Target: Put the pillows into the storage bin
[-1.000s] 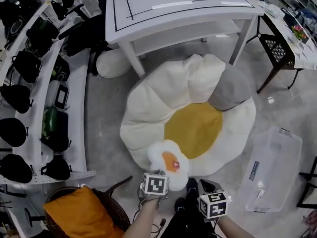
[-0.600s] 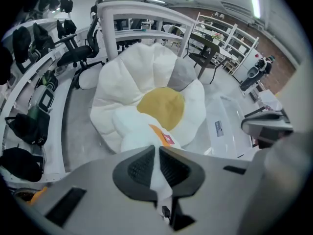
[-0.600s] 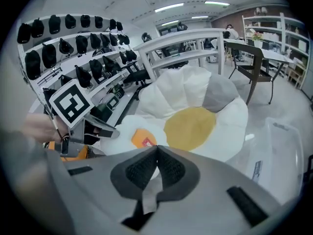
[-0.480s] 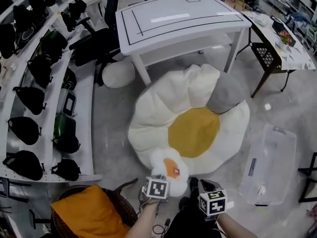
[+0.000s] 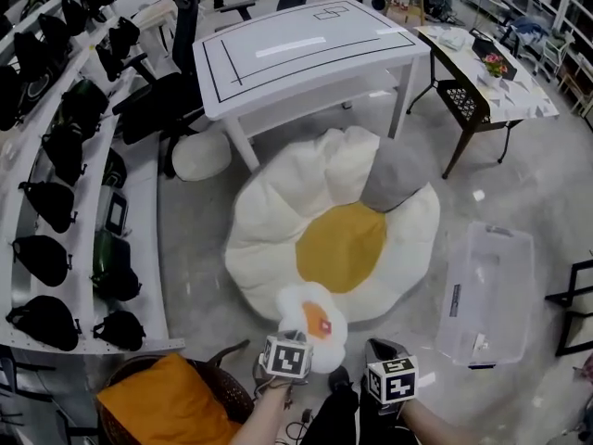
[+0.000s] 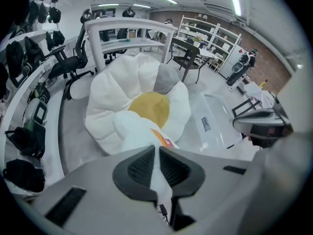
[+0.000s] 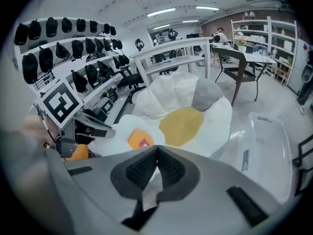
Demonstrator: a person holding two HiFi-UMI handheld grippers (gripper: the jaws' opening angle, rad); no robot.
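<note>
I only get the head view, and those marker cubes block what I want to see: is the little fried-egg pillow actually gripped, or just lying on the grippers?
Observer: It is gripped. The left gripper view shows the left gripper with its jaws closed on a fold of the small egg pillow, and white fabric runs down between the pads.
Visitor: And the other gripper?
Observer: It is the same there. In the right gripper view, the right gripper pinches white fabric of that pillow too, with the orange yolk patch lying just beyond its jaws.
</note>
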